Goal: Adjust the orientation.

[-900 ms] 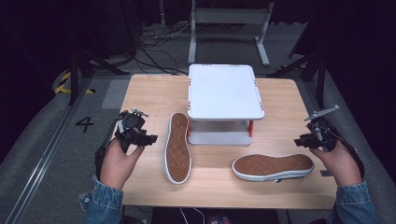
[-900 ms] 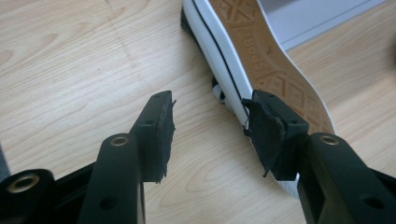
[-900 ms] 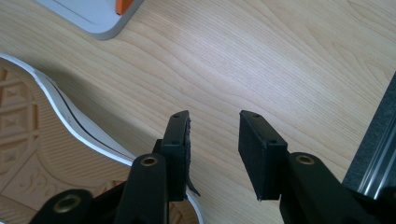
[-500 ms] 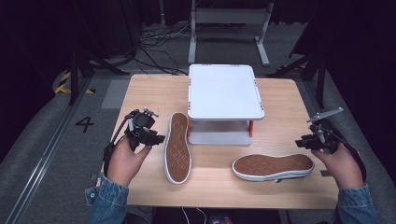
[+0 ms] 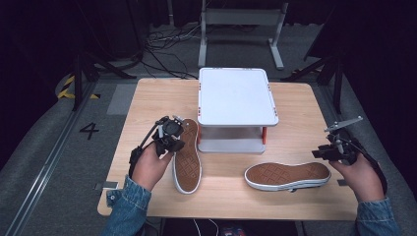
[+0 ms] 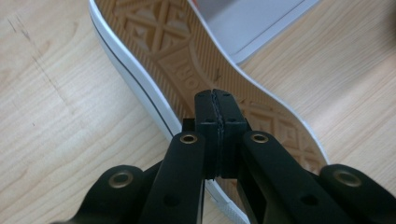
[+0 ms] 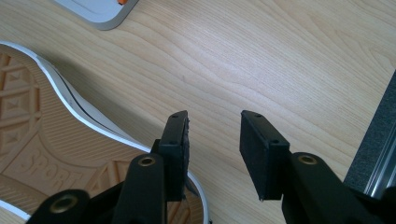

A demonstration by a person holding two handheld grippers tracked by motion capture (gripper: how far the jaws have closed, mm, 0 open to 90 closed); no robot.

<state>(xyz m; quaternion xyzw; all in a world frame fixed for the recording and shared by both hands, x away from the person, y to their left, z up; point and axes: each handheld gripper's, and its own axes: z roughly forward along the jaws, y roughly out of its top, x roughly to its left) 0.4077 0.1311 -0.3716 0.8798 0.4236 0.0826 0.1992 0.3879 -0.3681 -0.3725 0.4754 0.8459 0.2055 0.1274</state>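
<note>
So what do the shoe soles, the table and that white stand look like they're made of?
Shoe soles: likely rubber, matte tan, with moulded diamond tread and raised lettering, edged by a white sidewall with a dark stripe. Table: wood or wood-look laminate, pale with visible grain and a smooth, low sheen. Stand: probably plastic or painted board, a flat white top with a raised rim and orange posts; the exact material is unclear.

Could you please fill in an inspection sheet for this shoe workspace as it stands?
Surface: wooden table, bare apart from the items listed.
Job's things: left shoe and right shoe, both sole-up; white two-tier rack behind them.
Clutter: nothing seen.
Grippers: left gripper shut, empty, over the left shoe's sole; right gripper open, at the right shoe's end.
Cables: black cable along the left hand; more on the floor behind.
Surroundings: dark floor, grey frame, marking "4".
</note>
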